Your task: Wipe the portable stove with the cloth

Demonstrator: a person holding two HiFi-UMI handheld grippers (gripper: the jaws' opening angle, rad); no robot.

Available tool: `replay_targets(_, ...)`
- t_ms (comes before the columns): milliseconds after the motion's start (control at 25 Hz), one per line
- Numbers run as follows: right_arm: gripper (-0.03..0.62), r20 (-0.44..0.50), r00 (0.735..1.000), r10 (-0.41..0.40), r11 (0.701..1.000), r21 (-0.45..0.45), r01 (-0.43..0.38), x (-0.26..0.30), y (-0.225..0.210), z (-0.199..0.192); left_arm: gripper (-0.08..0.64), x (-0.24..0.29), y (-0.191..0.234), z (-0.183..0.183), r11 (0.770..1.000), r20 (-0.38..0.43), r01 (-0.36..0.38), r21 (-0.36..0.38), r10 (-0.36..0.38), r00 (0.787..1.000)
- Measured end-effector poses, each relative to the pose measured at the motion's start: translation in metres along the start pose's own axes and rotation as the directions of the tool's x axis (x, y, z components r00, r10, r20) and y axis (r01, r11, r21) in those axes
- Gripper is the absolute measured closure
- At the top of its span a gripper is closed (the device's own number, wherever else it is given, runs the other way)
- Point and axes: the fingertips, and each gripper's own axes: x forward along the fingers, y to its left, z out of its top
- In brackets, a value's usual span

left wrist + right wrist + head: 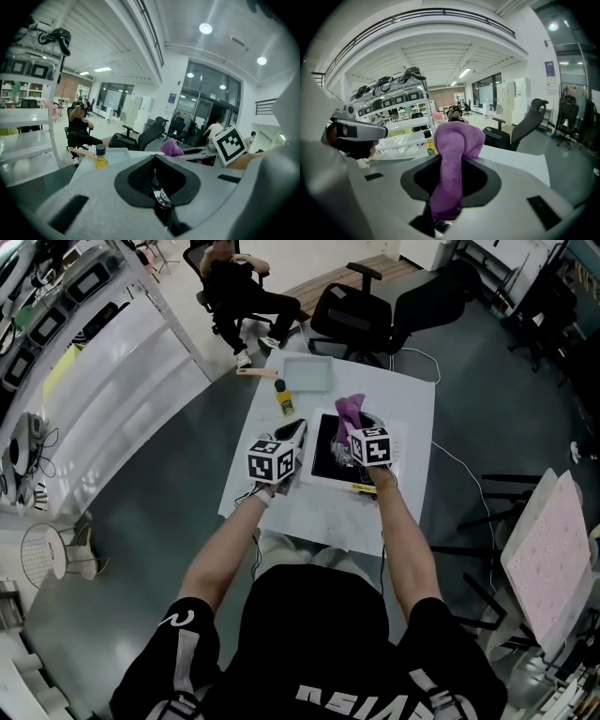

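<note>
The white table (412, 418) fills the middle of the head view, with dark office chairs (361, 320) and a seated person (234, 287) beyond its upper edge. At the table's centre lies the portable stove (323, 451), a black top in a white frame. A pale blue tray (305, 373) sits above it, near the table's far edge.

The right gripper (361, 432) hangs over the stove's right part, its jaws clamped on the purple cloth (351, 410), which stands up in a fold past the jaw tips. In the right gripper view the cloth (452, 154) runs down through the dark gap between the jaws.

The left gripper (295, 430) is over the table just left of the stove; its jaws are together with nothing between them.

A small yellow bottle (283, 397) with a dark cap stands between the tray and the left gripper.
</note>
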Motion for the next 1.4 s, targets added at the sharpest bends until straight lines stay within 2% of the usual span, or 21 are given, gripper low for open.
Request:
replay_targets(360,0.483,-0.029,0.998,-0.064,0.996,0.06,0.065,0.052,0.042,0.001,0.551,0.0,0.065,-0.002,0.996,-0.061,0.091,0.022,-0.089,0.994)
replay_targets(520,0.483,-0.054,0.994,-0.098,0.989,0.108,0.103,0.084,0.065,-0.003,0.551,0.003,0.102,-0.004,0.989,-0.11,0.142,0.051,-0.136,0.985)
replay_targets(840,0.483,-0.102,0.981,-0.162,0.963,0.2,0.18,0.145,0.094,-0.017,0.551,0.022,0.158,-0.009,0.969,-0.173,0.239,0.062,-0.225,0.959)
replay_targets(1000,0.483,-0.142,0.969,-0.202,0.938,0.257,0.233,0.168,0.094,-0.031,0.551,0.035,0.178,-0.015,0.96,-0.201,0.274,0.054,-0.258,0.945)
replay_targets(1400,0.483,-0.258,0.923,-0.286,0.847,0.382,0.369,0.186,0.073,-0.073,0.551,0.061,0.196,-0.029,0.94,-0.253,0.34,0.022,-0.324,0.912)
